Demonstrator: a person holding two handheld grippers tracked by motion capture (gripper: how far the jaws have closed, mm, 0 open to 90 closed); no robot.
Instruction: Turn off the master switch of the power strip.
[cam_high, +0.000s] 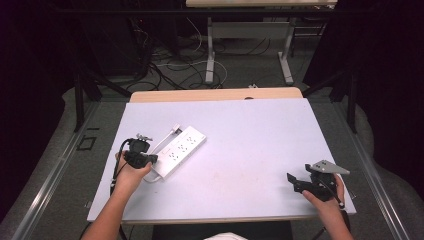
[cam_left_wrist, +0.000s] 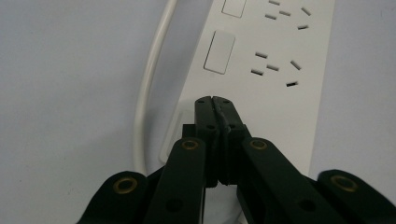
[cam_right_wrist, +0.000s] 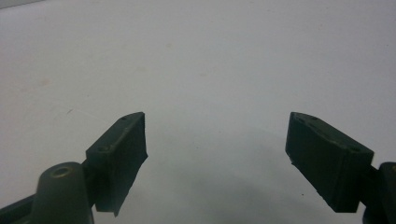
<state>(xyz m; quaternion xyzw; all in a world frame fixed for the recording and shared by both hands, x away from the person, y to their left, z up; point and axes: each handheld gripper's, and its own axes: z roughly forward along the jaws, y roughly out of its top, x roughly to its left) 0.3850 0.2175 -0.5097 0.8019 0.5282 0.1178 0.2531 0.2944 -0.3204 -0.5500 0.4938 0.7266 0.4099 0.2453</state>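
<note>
1. Power strip (cam_high: 181, 149): white, multi-socket, flat on the table (cam_high: 260, 135), left of centre, set diagonally. Rocker switches beside each socket group, seen in the left gripper view (cam_left_wrist: 261, 70).
2. Cable (cam_left_wrist: 149, 84): white, running along the strip's side and curving back toward its near end.
3. Left gripper (cam_high: 147, 159): held in the left hand (cam_high: 131, 172), at the near end of the power strip. Jaws pressed together with nothing between them, tips (cam_left_wrist: 215, 100) over the strip's white face just short of the nearest switch; contact with the surface cannot be told.
4. Right gripper (cam_high: 295, 181): held in the right hand (cam_high: 325, 197), near the table's front right corner, well apart from the strip. Jaws spread wide over bare tabletop, gripping nothing (cam_right_wrist: 217, 154).
5. Table: pale surface, wooden far edge.
</note>
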